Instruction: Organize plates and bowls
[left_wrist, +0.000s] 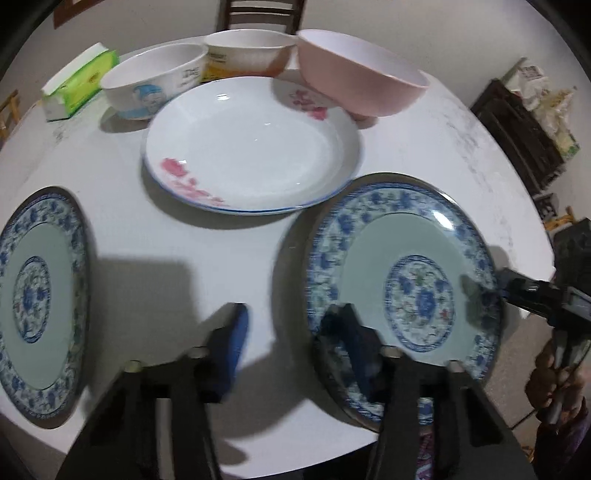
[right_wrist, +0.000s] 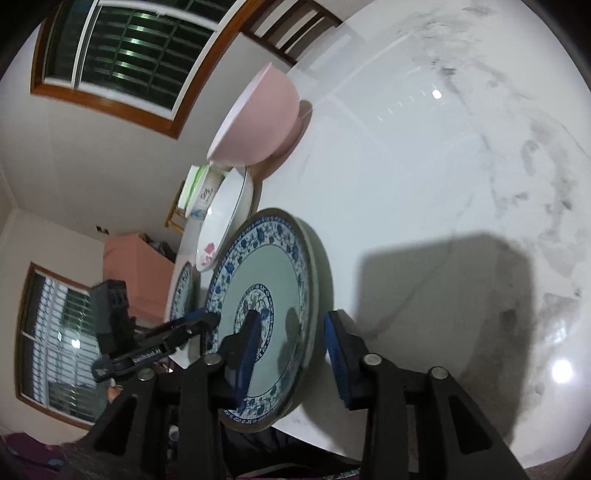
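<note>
Right gripper (right_wrist: 291, 350) apart, straddling blue plate (right_wrist: 269, 295) rim | left gripper (left_wrist: 291, 347) apart beside it | you clamp, then lift to stack.

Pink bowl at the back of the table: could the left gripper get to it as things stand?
Probably not directly. The left gripper sits open at the near table edge, and the white pink-flowered plate lies between it and the pink bowl; it would need to pass above that plate.
</note>
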